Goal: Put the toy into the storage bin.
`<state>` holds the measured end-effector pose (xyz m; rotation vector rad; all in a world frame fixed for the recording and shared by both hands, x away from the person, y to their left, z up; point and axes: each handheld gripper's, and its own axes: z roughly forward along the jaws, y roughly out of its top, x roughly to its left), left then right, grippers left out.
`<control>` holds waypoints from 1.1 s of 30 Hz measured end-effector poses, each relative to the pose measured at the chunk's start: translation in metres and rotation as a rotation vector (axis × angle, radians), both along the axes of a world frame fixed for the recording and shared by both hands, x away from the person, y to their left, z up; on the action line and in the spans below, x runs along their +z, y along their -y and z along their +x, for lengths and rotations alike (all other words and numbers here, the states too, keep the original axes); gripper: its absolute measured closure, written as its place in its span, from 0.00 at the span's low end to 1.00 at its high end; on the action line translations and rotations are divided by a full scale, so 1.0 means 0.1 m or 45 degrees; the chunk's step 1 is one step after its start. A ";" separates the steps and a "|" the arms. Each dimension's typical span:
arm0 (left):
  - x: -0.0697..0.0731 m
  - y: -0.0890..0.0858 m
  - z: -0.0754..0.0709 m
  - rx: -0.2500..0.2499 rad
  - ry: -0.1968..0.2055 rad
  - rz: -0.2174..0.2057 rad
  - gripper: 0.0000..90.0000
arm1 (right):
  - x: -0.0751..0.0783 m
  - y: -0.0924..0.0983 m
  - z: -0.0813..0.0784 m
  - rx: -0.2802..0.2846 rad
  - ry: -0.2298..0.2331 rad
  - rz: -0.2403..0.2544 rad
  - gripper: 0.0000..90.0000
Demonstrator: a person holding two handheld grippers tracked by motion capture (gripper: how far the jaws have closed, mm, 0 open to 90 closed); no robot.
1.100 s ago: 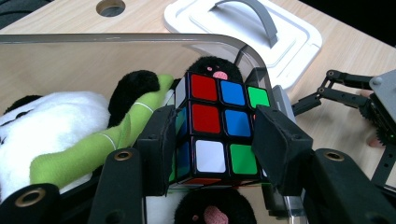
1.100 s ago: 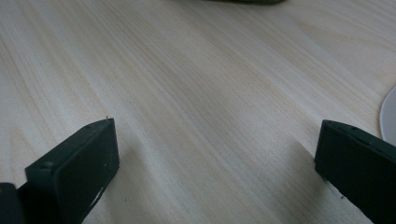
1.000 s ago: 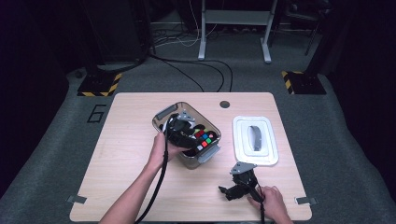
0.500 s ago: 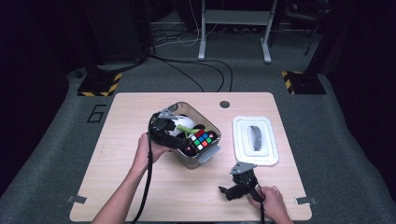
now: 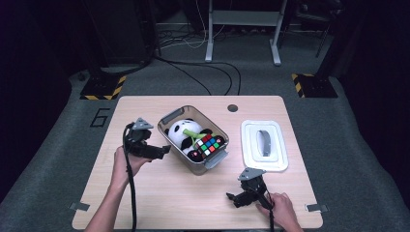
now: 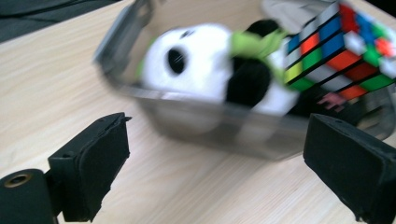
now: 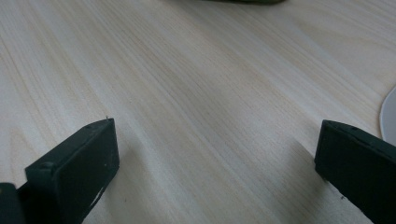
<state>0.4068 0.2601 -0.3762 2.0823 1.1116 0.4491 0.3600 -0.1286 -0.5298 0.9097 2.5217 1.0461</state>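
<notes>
A clear plastic bin (image 5: 170, 117) stands mid-table and holds a plush panda (image 5: 181, 131) and a colourful puzzle cube (image 5: 209, 144). My left gripper (image 5: 167, 150) hovers just left of the bin, pointing at it. Its jaws have just been opening and stand wide with nothing between them. In the left gripper view the gripper (image 6: 224, 163) faces the bin's wall (image 6: 210, 128), with the panda (image 6: 201, 60) and the cube (image 6: 341, 46) behind it. Near the table's front edge rests my right gripper (image 5: 233, 197), open over bare wood (image 7: 215, 168).
The bin's white lid (image 5: 263, 145) with a grey handle lies flat to the right of the bin. A cable hole (image 5: 232, 108) sits near the table's far edge. Dark floor surrounds the wooden table (image 5: 159, 193).
My left gripper has drawn back leftward out of the bin to the table beside it, and its jaws have opened. The panda now lies uncovered in the bin. The right hand has kept still.
</notes>
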 end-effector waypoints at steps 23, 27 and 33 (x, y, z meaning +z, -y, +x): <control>-1.46 -0.88 -0.17 0.381 -0.146 0.106 0.00 | 0.00 0.00 0.00 -0.001 0.000 0.000 0.00; -1.56 -0.92 -0.22 0.374 -0.008 0.031 0.00 | 0.00 0.00 0.00 -0.001 0.000 -0.001 0.00; -1.56 -0.92 -0.22 0.355 -0.004 0.035 0.00 | 0.00 0.01 0.02 0.013 -0.004 -0.003 0.00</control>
